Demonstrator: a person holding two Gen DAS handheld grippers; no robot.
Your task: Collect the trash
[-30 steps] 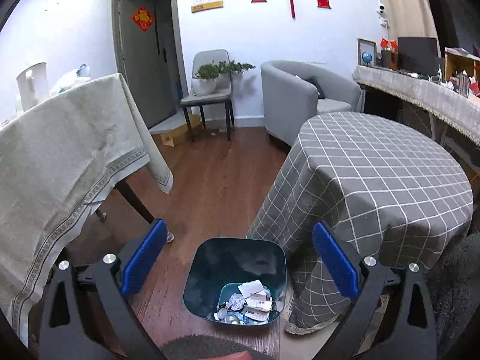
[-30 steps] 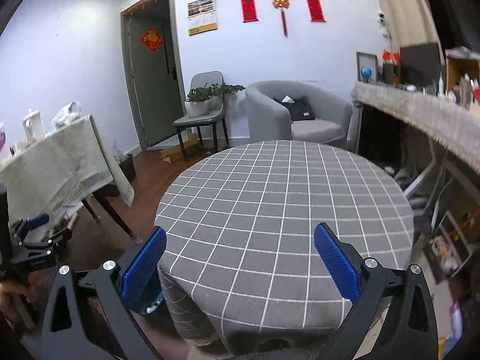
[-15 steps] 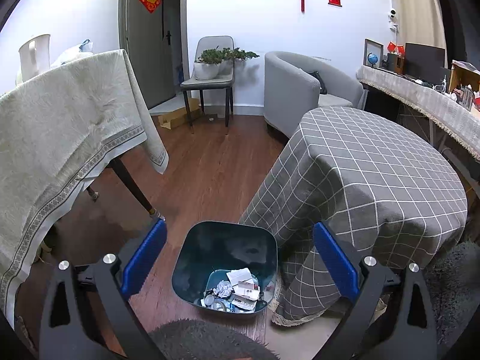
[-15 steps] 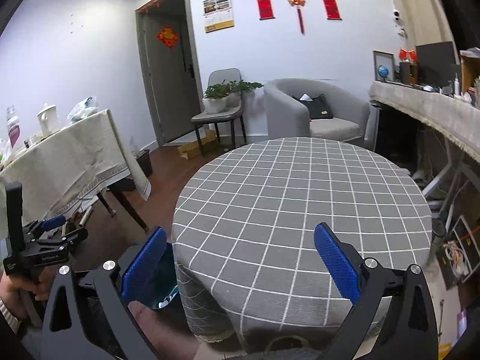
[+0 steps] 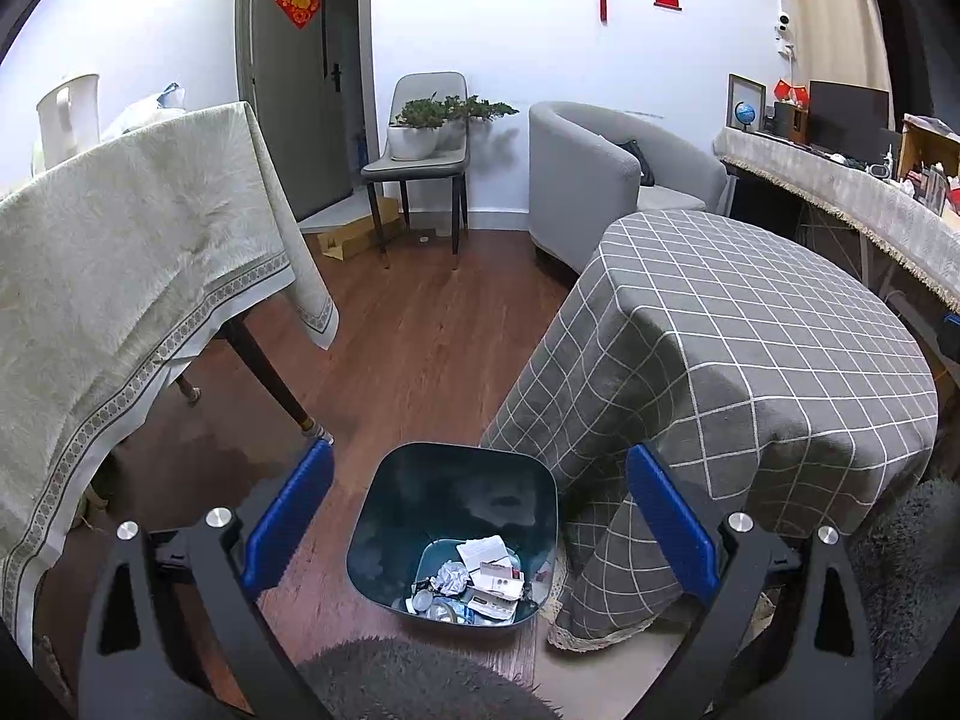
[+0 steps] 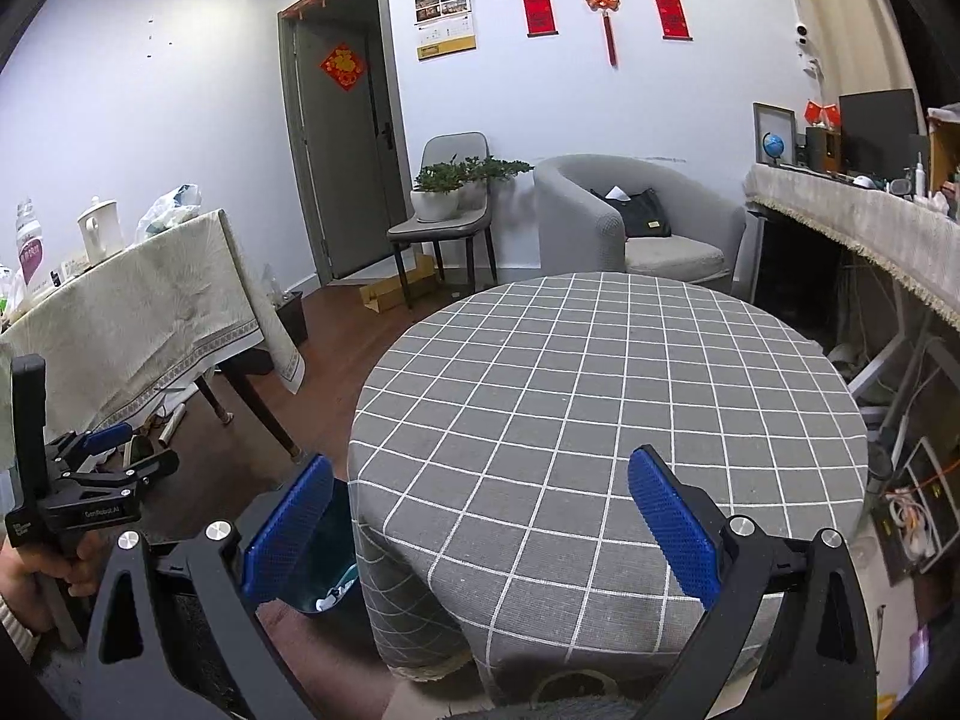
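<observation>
Bin [image 6: 327,546] mostly behind the tablecloth [image 6: 600,420]

Both claws are spread wide with nothing between the blue pads. The left claw [image 5: 477,525] tips forward and downward, and from the right wrist camera you can see it off to the side, gripped by the person's left hand [image 6: 45,573] wrapped around its black handle. The right claw [image 6: 480,531] sits higher, pointing out roughly level.
</observation>
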